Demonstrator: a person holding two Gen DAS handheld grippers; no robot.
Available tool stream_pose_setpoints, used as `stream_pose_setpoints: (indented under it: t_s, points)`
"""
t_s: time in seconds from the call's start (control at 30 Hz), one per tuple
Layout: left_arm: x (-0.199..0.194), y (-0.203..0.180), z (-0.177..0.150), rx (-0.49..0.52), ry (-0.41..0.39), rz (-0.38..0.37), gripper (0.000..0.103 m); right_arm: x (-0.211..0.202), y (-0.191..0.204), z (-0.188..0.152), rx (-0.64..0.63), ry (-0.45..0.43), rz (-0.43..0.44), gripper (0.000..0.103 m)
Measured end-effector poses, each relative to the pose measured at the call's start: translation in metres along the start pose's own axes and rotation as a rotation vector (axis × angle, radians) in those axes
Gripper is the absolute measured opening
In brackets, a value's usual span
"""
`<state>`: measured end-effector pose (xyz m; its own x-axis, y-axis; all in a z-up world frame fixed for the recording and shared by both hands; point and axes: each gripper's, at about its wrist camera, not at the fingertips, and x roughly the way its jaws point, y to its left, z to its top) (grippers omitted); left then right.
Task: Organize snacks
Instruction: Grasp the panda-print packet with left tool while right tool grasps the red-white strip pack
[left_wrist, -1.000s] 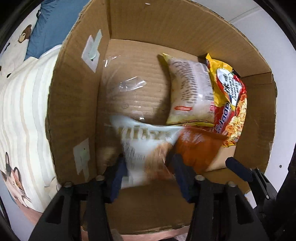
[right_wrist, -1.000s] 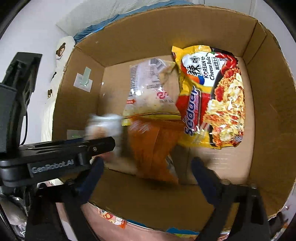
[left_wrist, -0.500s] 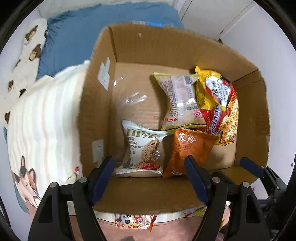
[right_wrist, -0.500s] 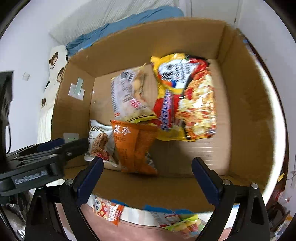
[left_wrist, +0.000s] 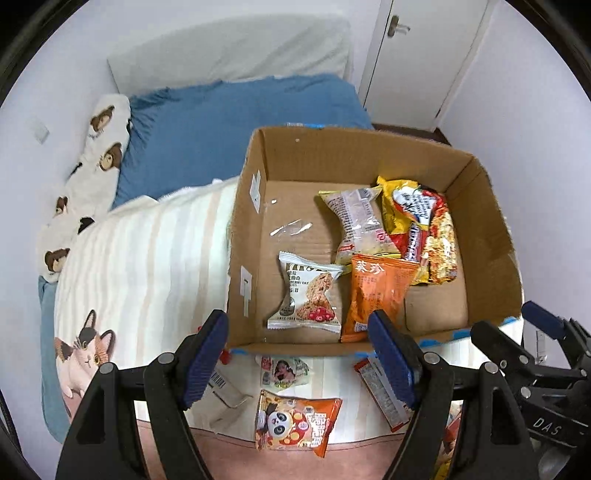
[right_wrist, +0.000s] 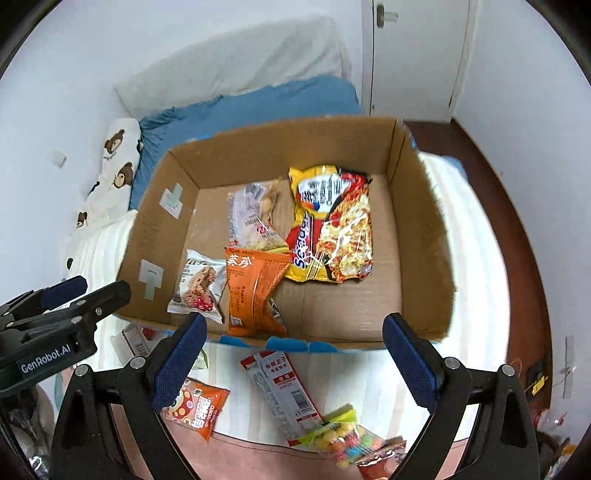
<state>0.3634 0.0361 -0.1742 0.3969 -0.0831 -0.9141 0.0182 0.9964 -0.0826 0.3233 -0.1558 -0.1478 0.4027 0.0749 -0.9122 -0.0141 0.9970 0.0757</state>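
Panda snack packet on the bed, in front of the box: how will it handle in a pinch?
The panda snack packet looks like glossy film, so probably slippery. It appears puffed and crinkled, likely light and squashy. It lies flat on the striped blanket, so rolling seems unlikely.

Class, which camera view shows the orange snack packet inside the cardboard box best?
The left wrist view: the orange packet lies nearly whole and sharp, only its lower edge cut by a gripper finger. In the right wrist view, the packet is smaller, slightly blurred, its bottom hidden by the box wall.

A cardboard box (left_wrist: 251, 236) sits on the bed (left_wrist: 147, 266). Inside it, an oat cookie packet (left_wrist: 306, 295) lies left of a crisp packet (left_wrist: 373, 295); behind them lie a bread packet (left_wrist: 358, 225) and, to its right, a noodle packet (left_wrist: 424, 229). In front of the box, a panda snack packet (left_wrist: 295, 422) lies on the bed.
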Motion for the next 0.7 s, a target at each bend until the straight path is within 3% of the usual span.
stream_pose_setpoints:
  t_s: [0.43,0.57,0.7]
  points:
    - [-0.063,0.003,-0.033,0.004,-0.150,0.008,0.077,-0.080,0.008,-0.029,-0.008,-0.151,0.024,0.098]
    - [-0.071,0.007,-0.044,-0.006,-0.152,0.012,0.077,-0.092,0.004,-0.041,0.024,-0.153,0.056,0.098]
    - [-0.062,0.016,-0.066,-0.033,-0.106,0.016,0.077,-0.082,-0.009,-0.067,0.075,-0.082,0.096,0.098]
